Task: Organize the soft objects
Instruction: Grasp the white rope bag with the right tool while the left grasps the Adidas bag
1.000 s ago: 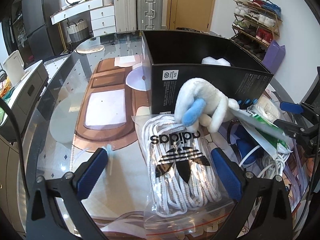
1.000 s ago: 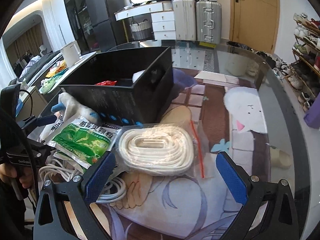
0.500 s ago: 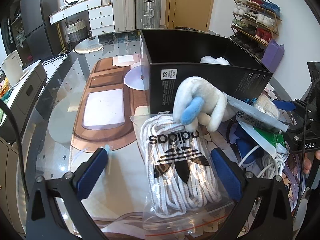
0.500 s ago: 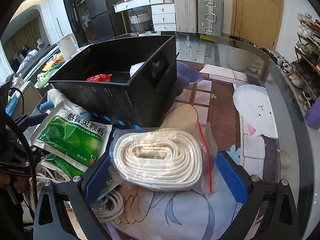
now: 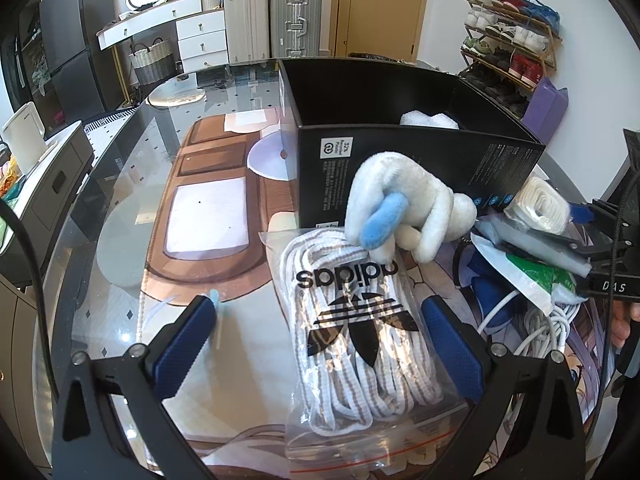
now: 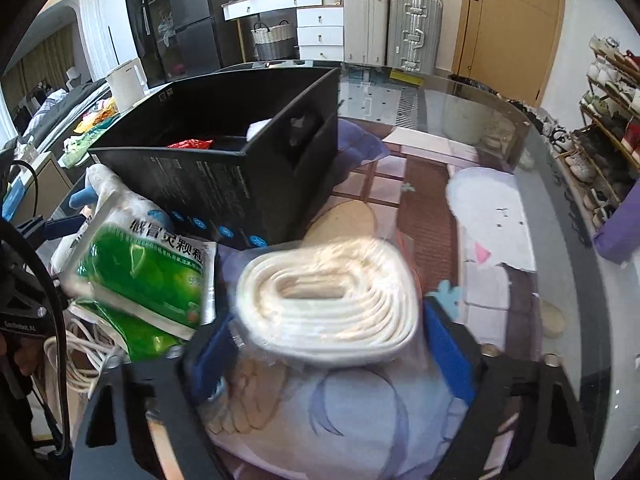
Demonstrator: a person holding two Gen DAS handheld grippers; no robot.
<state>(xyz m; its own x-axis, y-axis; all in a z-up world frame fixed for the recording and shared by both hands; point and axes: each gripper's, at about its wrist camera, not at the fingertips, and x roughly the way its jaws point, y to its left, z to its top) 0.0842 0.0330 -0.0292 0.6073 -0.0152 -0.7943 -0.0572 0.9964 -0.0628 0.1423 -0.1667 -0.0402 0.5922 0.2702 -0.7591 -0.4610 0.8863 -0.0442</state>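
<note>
Right gripper (image 6: 326, 344) jaws just been closing in since a second ago, now squeezing the bagged white rope coil (image 6: 332, 300) at six o'clock of the black box (image 6: 224, 184), left gripper (image 5: 320, 336) hanging wide apart over the bagged laces (image 5: 360, 336).

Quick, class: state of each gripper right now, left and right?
Left gripper: open, holding nothing; the bag of laces lies between its jaws.
Right gripper: jaws just been closing, now gripping the bagged white coil.
</note>
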